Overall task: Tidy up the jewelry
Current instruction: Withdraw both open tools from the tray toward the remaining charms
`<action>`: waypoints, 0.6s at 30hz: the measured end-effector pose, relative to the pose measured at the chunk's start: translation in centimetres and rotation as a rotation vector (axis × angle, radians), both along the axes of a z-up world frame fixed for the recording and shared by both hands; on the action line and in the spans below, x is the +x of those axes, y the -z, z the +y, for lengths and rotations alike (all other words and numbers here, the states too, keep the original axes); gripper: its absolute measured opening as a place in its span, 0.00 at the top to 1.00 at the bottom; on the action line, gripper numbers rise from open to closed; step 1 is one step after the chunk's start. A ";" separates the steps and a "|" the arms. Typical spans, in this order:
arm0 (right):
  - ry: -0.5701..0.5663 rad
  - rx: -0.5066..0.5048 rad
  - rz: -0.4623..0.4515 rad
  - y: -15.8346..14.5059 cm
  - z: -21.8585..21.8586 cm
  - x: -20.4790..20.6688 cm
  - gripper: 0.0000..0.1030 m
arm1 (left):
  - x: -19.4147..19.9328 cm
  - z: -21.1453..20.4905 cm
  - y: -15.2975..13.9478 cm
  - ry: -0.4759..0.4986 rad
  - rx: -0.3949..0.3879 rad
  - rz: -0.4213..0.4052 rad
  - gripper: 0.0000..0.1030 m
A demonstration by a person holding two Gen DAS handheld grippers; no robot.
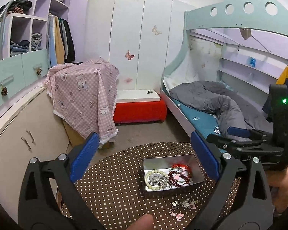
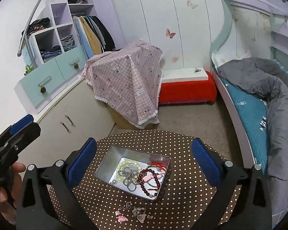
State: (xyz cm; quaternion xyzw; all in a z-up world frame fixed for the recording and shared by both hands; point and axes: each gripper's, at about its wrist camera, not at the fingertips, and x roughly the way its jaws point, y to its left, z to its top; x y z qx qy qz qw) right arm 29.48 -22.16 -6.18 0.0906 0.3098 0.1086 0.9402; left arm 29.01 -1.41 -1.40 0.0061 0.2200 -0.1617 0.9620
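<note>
Jewelry is mostly gathered in the tin, which sits on the dotted table just ahead of the right gripper and between its spread fingers. A pale bead bracelet, a silver chain, dark red beads and red bangles lie tangled inside. One charm bracelet is loose on the table, nearer to the gripper than the tin, below its fingers. The left gripper hangs spread too, holding nothing, with the tin ahead and slightly to its right.

I judge the charm piece is the risk: it lies flat, thin and floppy, so wide pads could close on cloth instead, or catch one charm and let the rest dangle and snag the tin's rim. A clumsy push could also slide the light tin toward the table edge.
</note>
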 end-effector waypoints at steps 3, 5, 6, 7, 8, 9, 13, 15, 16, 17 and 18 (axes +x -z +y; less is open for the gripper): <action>0.005 -0.002 -0.015 -0.7 0.1 -0.8 0.07 | -0.7 0.5 0.1 -0.032 0.003 -0.006 0.08; 0.013 -0.003 -0.029 -1.2 0.1 -1.5 0.07 | -1.1 0.8 0.2 -0.040 0.000 -0.004 0.08; 0.016 -0.008 -0.038 -1.5 0.1 -1.8 0.07 | -1.4 0.9 0.1 -0.044 -0.003 -0.004 0.08; 0.017 -0.014 -0.050 -2.0 0.1 -2.3 0.07 | -1.6 1.0 0.1 -0.048 -0.004 -0.006 0.08; 0.018 -0.014 -0.059 -2.2 0.1 -2.6 0.07 | -1.9 1.1 0.1 -0.049 -0.007 -0.008 0.08; 0.020 -0.012 -0.068 -2.5 0.1 -3.0 0.07 | -2.2 1.3 0.0 -0.047 -0.013 -0.009 0.08; 0.025 -0.011 -0.096 -3.3 -0.1 -4.6 0.07 | -3.6 1.5 -0.4 -0.050 -0.025 -0.016 0.08; 0.030 -0.015 -0.108 -3.6 -0.2 -5.4 0.07 | -4.3 1.6 -0.7 -0.054 -0.030 -0.028 0.08; 0.033 -0.016 -0.113 -3.7 -0.2 -5.8 0.07 | -4.6 1.7 -0.8 -0.055 -0.032 -0.032 0.08; 0.035 -0.016 -0.119 -3.9 -0.2 -6.2 0.07 | -5.1 1.7 -0.9 -0.059 -0.033 -0.040 0.08; 0.038 -0.015 -0.125 -4.0 -0.2 -6.5 0.07 | -5.4 1.9 -1.0 -0.063 -0.032 -0.045 0.08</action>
